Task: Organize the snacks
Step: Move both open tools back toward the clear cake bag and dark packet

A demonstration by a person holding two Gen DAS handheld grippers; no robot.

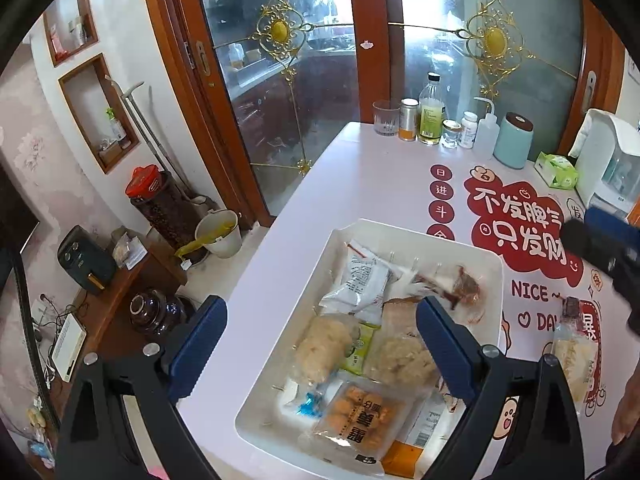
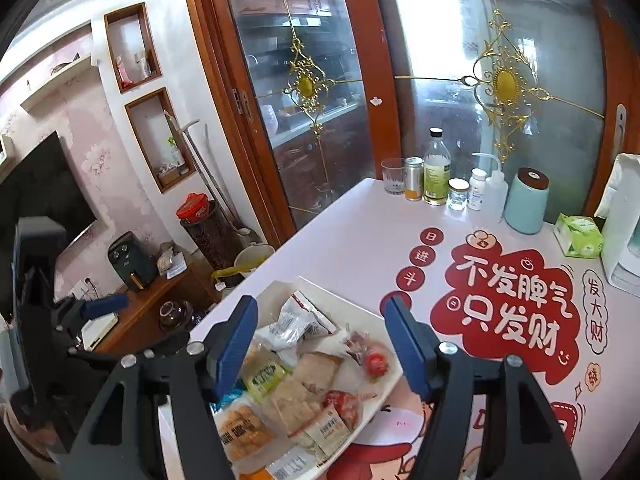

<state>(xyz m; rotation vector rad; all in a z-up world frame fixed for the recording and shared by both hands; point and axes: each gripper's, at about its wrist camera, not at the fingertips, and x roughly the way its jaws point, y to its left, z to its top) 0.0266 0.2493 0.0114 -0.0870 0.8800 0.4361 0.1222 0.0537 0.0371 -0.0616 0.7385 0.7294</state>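
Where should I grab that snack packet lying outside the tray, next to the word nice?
Grip the snack packet across its narrow width near the dark top end, coming from above. It lies flat on the table, right of the tray, apart from it.

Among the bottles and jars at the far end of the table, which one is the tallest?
The clear glass bottle with the black cap and green label, holding yellowish liquid. It rises above the can and the small white pill bottle beside it.

Drinking glass (image 2: 392, 176), oil bottle (image 2: 436, 168), teal canister (image 2: 526, 200), tissue pack (image 2: 580, 236) (green), air fryer (image 2: 130, 260)
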